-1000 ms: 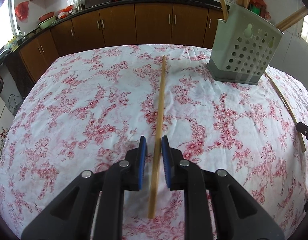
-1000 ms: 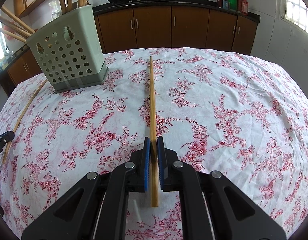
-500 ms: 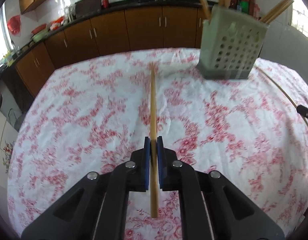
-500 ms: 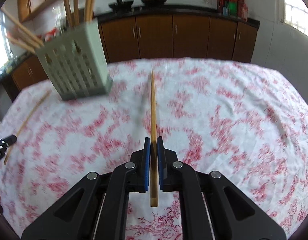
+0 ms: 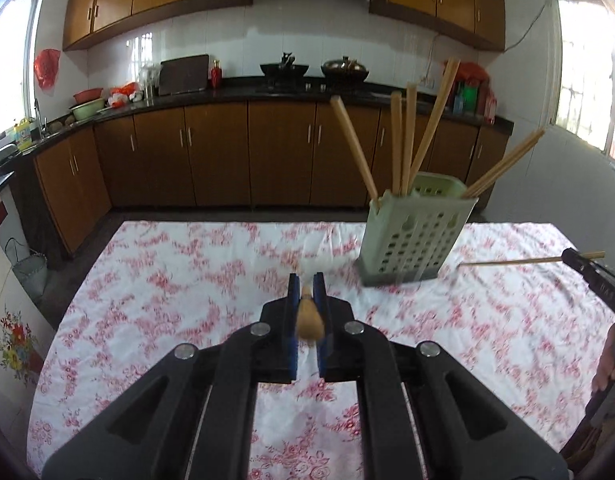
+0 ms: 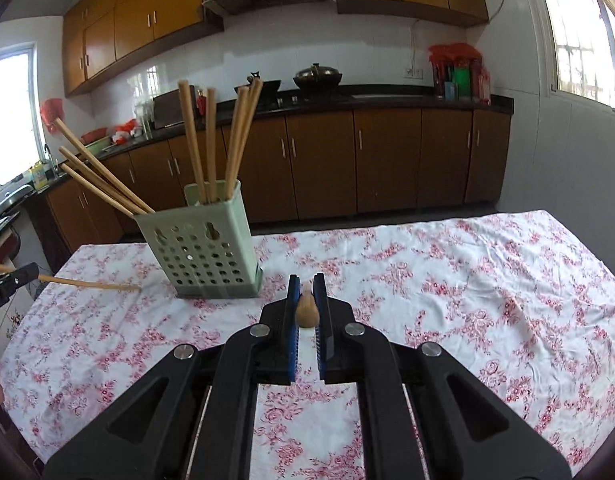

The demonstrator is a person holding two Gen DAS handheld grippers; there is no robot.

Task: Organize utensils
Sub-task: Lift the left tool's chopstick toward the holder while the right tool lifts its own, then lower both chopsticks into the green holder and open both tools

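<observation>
- The table (image 5: 155,280), under a white cloth printed with red flowers, fills the lower half of both wrist views; brown kitchen cabinets (image 5: 283,152) run behind it.
- A pale green perforated utensil holder (image 5: 415,236) stands upright on the cloth, right of centre in the left view and left of centre in the right view (image 6: 203,256). Several wooden chopsticks stand in it, some upright, some leaning out over the rim.
- The left gripper (image 5: 306,280) is clamped tight on a chopstick (image 5: 307,316), seen end-on between the blue pads and pointing away along the fingers.
- The right gripper (image 6: 306,280) is likewise closed hard on a second chopstick (image 6: 306,310), also seen end-on.
- From each view the other gripper's chopstick shows from the side, off the cloth at the frame edge, its tip near the holder's base.
- A second ago both chopsticks lay flat on the cloth, the left jaws not yet closed; now both are raised, and the holder sits lower in the frame.
</observation>
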